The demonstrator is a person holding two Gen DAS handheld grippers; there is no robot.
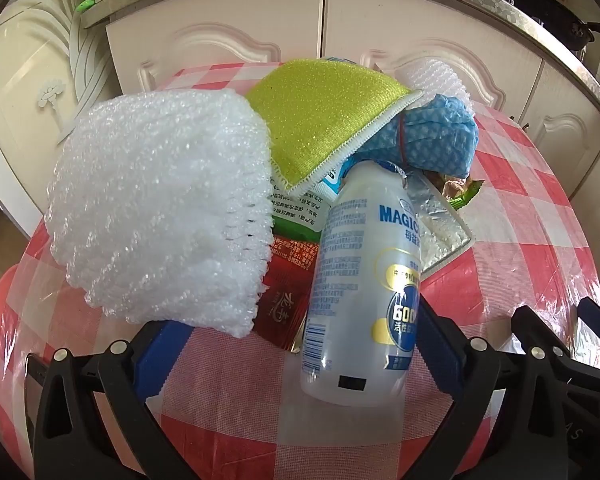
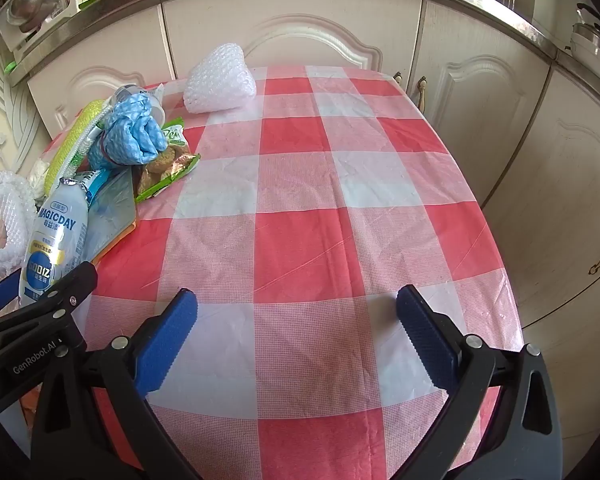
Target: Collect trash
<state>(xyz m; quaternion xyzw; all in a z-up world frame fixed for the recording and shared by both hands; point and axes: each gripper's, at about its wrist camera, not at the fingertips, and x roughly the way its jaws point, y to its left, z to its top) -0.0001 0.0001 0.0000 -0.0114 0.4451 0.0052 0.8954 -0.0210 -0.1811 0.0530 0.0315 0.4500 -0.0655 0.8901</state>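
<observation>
Straddling the white bottle [image 1: 360, 280] lying on the checked tablecloth [image 1: 520, 240], the left gripper [image 1: 300, 344] gapes without clamping; only the right wrist view shows a far foam net [image 2: 220, 78] beyond the wide-open, empty right gripper [image 2: 296, 320].

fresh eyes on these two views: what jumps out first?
The heap of trash on the red-checked tablecloth: a white foam net at its left, a yellow-green sponge and blue cloth on top. A pale bottle lies between the left gripper's open jaws; the right gripper is open over bare cloth.
</observation>
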